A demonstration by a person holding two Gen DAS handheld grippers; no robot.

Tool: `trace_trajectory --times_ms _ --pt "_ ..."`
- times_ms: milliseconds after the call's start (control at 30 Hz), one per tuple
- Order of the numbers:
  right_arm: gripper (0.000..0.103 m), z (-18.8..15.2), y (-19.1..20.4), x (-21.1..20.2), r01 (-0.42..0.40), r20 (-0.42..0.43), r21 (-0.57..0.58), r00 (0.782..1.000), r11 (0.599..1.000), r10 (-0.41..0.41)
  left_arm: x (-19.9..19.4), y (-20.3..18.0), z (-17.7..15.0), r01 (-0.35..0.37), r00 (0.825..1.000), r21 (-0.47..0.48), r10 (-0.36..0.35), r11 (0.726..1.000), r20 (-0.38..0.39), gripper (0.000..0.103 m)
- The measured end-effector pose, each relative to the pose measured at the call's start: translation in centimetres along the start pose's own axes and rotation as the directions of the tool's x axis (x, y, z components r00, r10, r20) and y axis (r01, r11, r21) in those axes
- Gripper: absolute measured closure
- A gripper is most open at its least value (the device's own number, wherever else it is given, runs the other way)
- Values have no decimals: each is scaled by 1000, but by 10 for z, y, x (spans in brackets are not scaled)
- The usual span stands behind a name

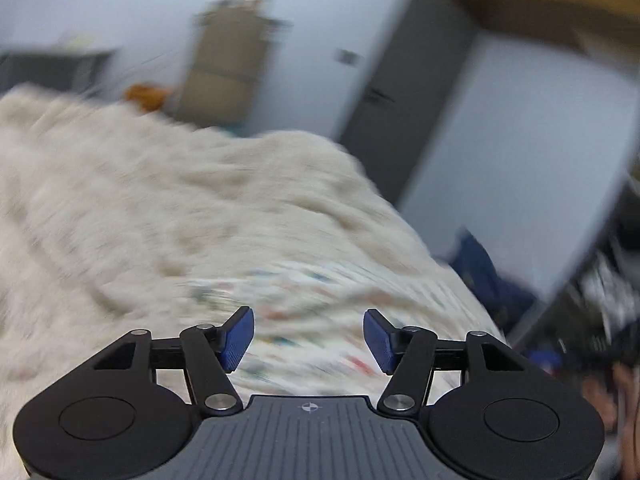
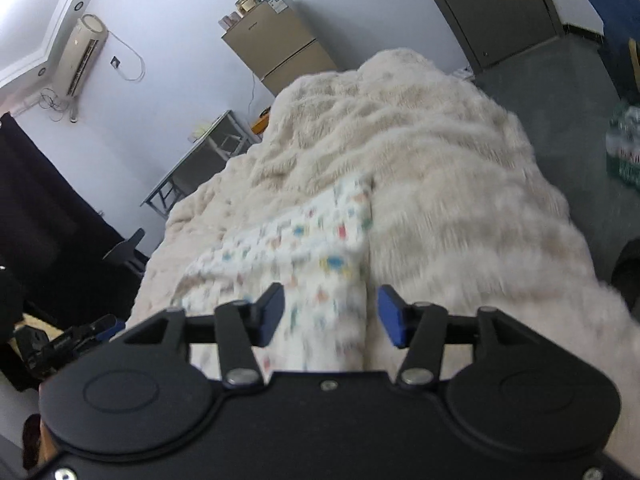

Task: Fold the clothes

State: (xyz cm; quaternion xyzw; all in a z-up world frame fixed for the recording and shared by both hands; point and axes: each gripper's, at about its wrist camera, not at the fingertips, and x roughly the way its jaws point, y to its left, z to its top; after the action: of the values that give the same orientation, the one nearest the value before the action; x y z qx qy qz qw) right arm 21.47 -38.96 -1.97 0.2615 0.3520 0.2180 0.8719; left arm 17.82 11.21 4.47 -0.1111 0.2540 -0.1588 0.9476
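Note:
A white garment with small coloured prints [image 2: 296,252] lies on a fluffy cream blanket [image 2: 440,152] that covers the bed. In the right wrist view it stretches from the gripper up the middle. My right gripper [image 2: 331,315] is open and empty above the garment's near end. In the left wrist view, which is blurred by motion, the garment [image 1: 320,308] lies just ahead of my left gripper [image 1: 309,339], which is open and empty above it. The left gripper also shows in the right wrist view [image 2: 80,338] at the lower left, off the bed's side.
A tan fridge [image 2: 280,52] stands at the far wall, a grey table [image 2: 200,152] left of the bed, a dark door [image 2: 496,8] at the right. A water-bottle pack [image 2: 624,148] and blue item [image 2: 616,16] are on the floor at the right.

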Motion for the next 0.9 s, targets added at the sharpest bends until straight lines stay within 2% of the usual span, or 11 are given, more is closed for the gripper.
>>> trace_trajectory --times_ms 133,200,267,300,367,500,600,700,767,833,900 --pt "49 -31 -24 4 -94 -12 129 995 987 96 23 -69 -30 104 993 234 -89 967 -73 45" --pt "49 -42 -33 12 -123 -26 178 991 976 130 30 -95 -48 124 991 350 -95 929 -99 42" --pt "49 -45 -37 23 -131 -32 198 990 971 140 46 -126 -72 126 990 490 -75 863 -122 37" --pt "49 -45 -38 29 -133 -33 205 989 970 143 52 -132 -80 122 990 519 -65 846 -126 37" --pt "49 -44 -36 33 -134 -38 193 989 972 144 67 -151 -98 101 992 613 -35 783 -118 37" --pt "50 -40 -19 12 -86 -32 66 996 994 89 64 -163 -108 94 995 675 -39 732 -96 36" --pt "52 -41 9 -13 -80 -28 -140 997 987 77 65 -156 -106 86 996 655 -40 751 -85 34" --pt "54 -51 39 -28 -136 -66 -299 990 944 122 61 -139 -101 54 998 576 -34 816 -46 34" --pt "55 -58 54 -29 -224 -130 -329 973 917 191 54 -129 -97 32 999 509 -32 860 -9 33" --pt "55 -68 66 -21 -298 -205 -337 949 893 239 44 -110 -94 -36 997 381 7 924 76 29" --pt "56 -75 69 -7 -308 -243 -320 941 896 237 36 -99 -95 -69 993 285 39 956 110 28"
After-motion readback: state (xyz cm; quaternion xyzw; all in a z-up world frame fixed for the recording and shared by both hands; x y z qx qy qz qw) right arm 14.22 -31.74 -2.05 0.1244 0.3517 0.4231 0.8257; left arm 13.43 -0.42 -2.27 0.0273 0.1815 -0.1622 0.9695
